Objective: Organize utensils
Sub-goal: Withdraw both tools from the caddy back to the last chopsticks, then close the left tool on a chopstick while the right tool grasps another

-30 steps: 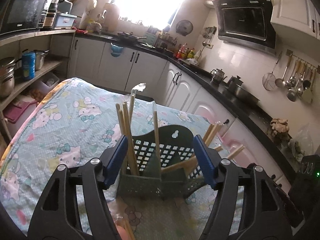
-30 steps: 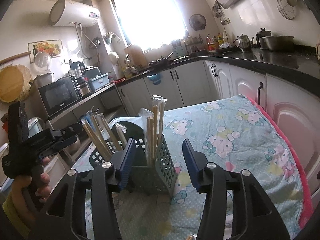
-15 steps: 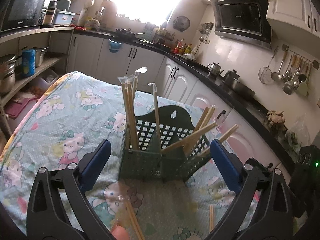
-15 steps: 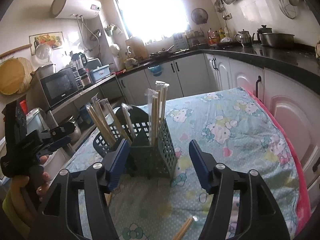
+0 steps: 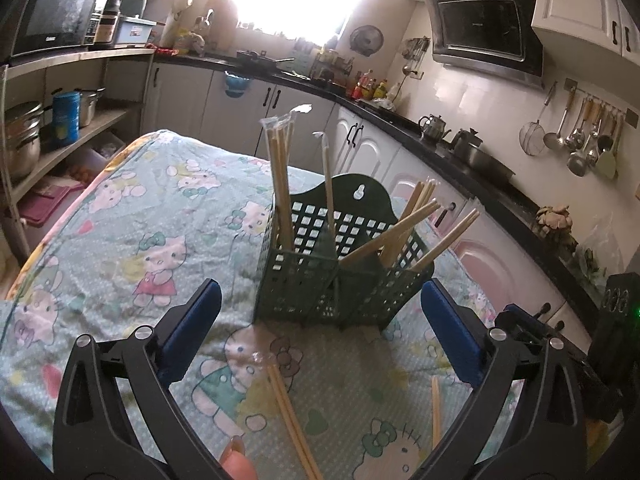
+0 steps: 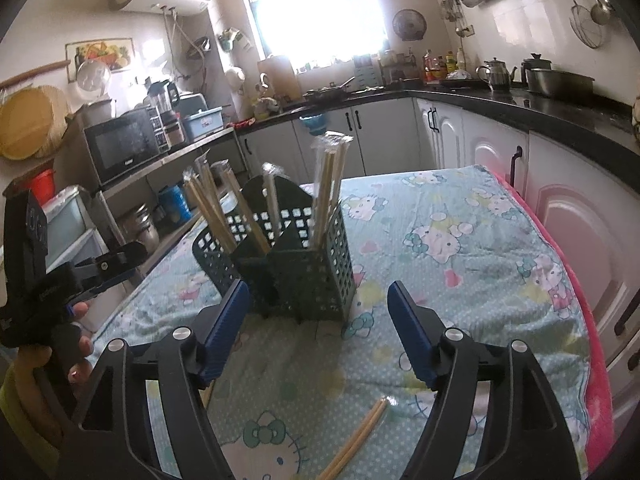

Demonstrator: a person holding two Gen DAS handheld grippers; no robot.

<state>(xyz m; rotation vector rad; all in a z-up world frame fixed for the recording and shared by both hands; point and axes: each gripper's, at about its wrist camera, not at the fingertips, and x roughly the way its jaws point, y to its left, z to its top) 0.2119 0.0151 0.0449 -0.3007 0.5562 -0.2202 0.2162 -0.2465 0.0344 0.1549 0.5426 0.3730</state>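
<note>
A dark green slotted utensil holder (image 5: 340,276) stands upright on the table and holds several wooden chopsticks, some in clear sleeves. It also shows in the right wrist view (image 6: 296,268). My left gripper (image 5: 320,332) is open and empty, just short of the holder. My right gripper (image 6: 318,330) is open and empty, also just short of it. A wrapped pair of chopsticks (image 5: 292,412) and a single one (image 5: 435,412) lie on the cloth below the left gripper. Another pair (image 6: 356,440) lies below the right gripper.
The table has a Hello Kitty cloth (image 5: 152,224) with a pink edge (image 6: 576,320) at the right. White cabinets and a black counter (image 5: 460,160) run behind. Shelves with pots (image 5: 24,140) stand at the left. The left gripper's body (image 6: 48,280) shows in the right wrist view.
Both grippers have drawn back from the holder and their jaws have opened wider. The holder stays on the table. Loose chopsticks on the cloth have come into view.
</note>
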